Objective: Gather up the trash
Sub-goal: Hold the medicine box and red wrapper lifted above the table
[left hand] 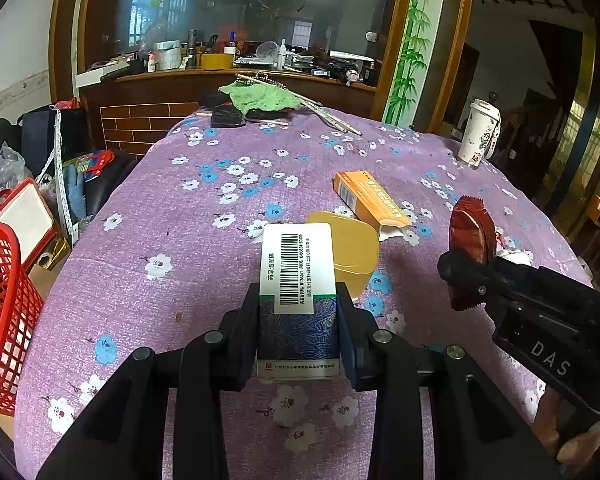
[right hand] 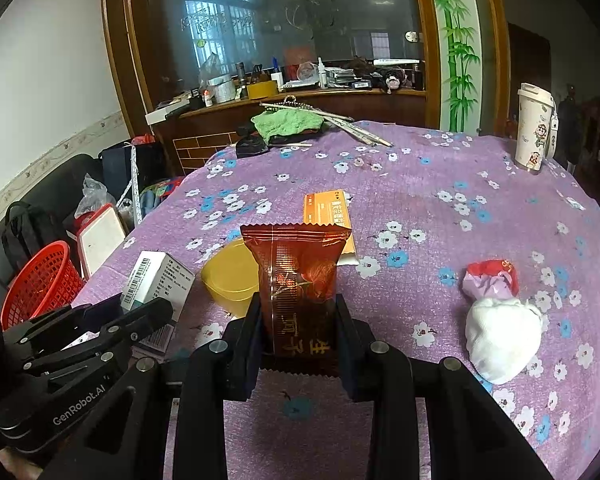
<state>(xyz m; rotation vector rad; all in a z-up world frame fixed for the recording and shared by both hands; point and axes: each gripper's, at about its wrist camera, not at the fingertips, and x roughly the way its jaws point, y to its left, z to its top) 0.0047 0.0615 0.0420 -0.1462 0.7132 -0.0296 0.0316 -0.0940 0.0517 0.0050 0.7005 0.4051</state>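
Note:
My left gripper (left hand: 298,300) is shut on a white and blue medicine box (left hand: 298,280) with a barcode label, held above the purple flowered tablecloth (left hand: 160,208). My right gripper (right hand: 298,304) is shut on a dark red snack wrapper (right hand: 298,280), also lifted off the cloth. In the left wrist view that wrapper (left hand: 470,244) and the right gripper (left hand: 466,276) show at the right. The right wrist view catches the medicine box (right hand: 158,280) and the left gripper (right hand: 140,312) at the left. On the cloth lie an orange box (left hand: 370,198), a yellow tub (left hand: 352,252), a white wad (right hand: 502,338) and a red-and-pink wrapper (right hand: 490,278).
A red mesh basket (left hand: 4,316) stands off the table's left edge, beside a red-rimmed white tray (left hand: 26,218) and bags. A white lidded cup (left hand: 478,132) stands at the far right. A green cloth (left hand: 262,98), dark items and sticks (left hand: 332,116) lie at the far edge.

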